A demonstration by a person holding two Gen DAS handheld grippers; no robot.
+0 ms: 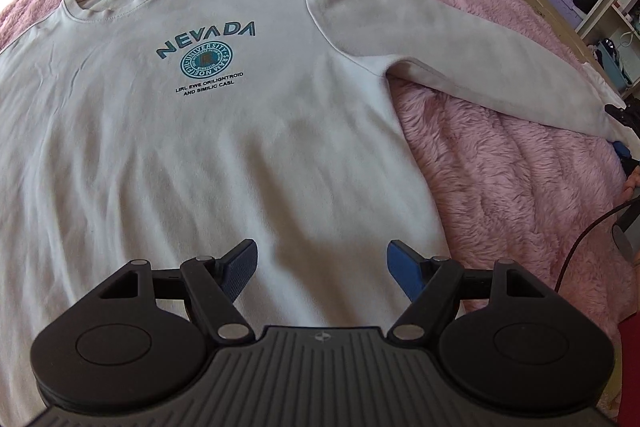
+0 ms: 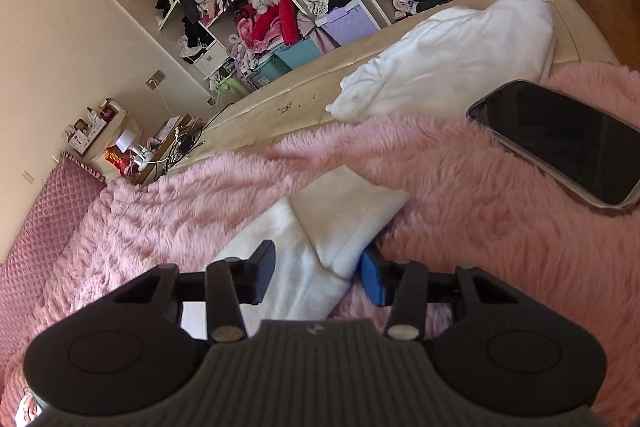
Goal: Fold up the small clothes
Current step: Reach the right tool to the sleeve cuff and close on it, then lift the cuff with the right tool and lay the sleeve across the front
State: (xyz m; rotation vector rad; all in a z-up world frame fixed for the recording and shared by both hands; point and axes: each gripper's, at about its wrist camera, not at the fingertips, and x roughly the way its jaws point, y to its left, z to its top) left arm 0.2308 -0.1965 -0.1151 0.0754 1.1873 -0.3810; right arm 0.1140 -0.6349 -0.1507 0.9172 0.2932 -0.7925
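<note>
Fingers (image 1: pixel 240 267) of the left gripper (image 1: pixel 322 265) spread wide, empty, over the white sweatshirt (image 1: pixel 224 147); its hem is hidden. The right gripper (image 2: pixel 318 273) gapes around the sleeve cuff (image 2: pixel 344 223) beside a phone (image 2: pixel 560 143).

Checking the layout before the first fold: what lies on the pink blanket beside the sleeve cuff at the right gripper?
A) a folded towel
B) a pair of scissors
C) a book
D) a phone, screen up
D: the right wrist view shows a dark-screened phone lying on the pink blanket, apart from the sleeve cuff.
</note>
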